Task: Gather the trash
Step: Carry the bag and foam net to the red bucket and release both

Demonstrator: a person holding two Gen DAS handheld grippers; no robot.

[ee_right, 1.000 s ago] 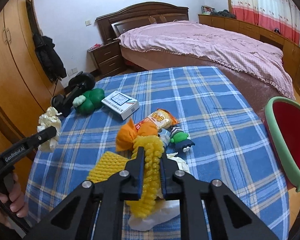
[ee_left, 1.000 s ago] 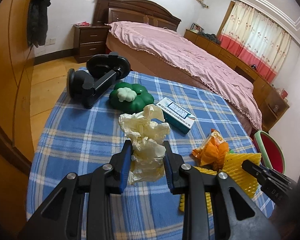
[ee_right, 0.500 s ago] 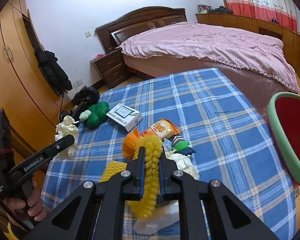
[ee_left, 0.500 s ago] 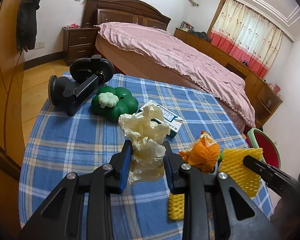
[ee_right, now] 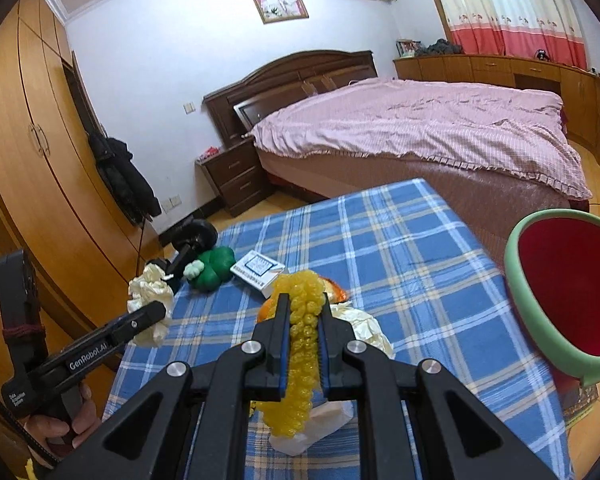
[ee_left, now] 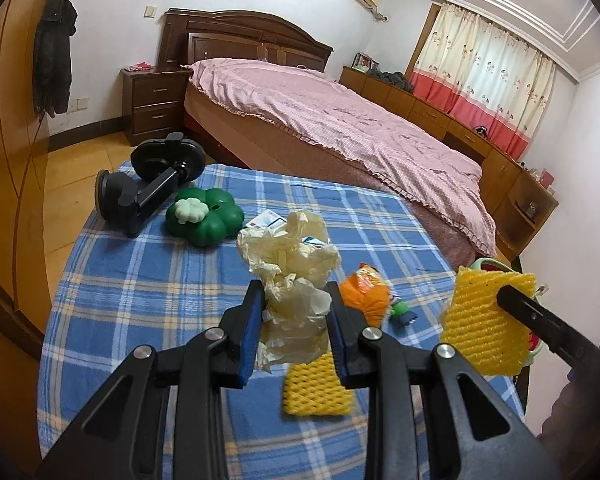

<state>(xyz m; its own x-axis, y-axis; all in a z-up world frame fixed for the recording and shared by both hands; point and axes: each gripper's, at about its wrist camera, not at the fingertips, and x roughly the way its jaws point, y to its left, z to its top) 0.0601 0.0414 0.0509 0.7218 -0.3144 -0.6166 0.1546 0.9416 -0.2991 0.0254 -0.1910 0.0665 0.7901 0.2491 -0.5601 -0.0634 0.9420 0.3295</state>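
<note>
My left gripper point(ee_left: 294, 300) is shut on a crumpled cream plastic wad point(ee_left: 290, 268), held above the blue plaid table point(ee_left: 140, 280); the same wad point(ee_right: 150, 294) shows at the left gripper's tip in the right wrist view. My right gripper point(ee_right: 303, 312) is shut on a yellow foam fruit net point(ee_right: 300, 344), lifted off the table; that net point(ee_left: 486, 320) appears at the right in the left wrist view. Another yellow net point(ee_left: 316, 388), an orange snack wrapper point(ee_left: 364, 296) and pale crumpled wrapping point(ee_right: 364, 324) lie on the cloth. A red bin with a green rim point(ee_right: 564, 292) stands beyond the table's right edge.
A green clover-shaped toy point(ee_left: 204, 216), a black phone holder point(ee_left: 152, 184), a small white-and-teal box point(ee_right: 258, 270) and a little green figure point(ee_left: 400, 312) lie on the table. A bed point(ee_right: 420, 128), a nightstand point(ee_left: 152, 104) and wooden wardrobes point(ee_right: 20, 184) surround it. A hand point(ee_right: 60, 428) grips the left tool.
Both grippers have risen with their loads. The yellow net came up off the table in the right gripper, and the cream wad is higher above the cloth.
</note>
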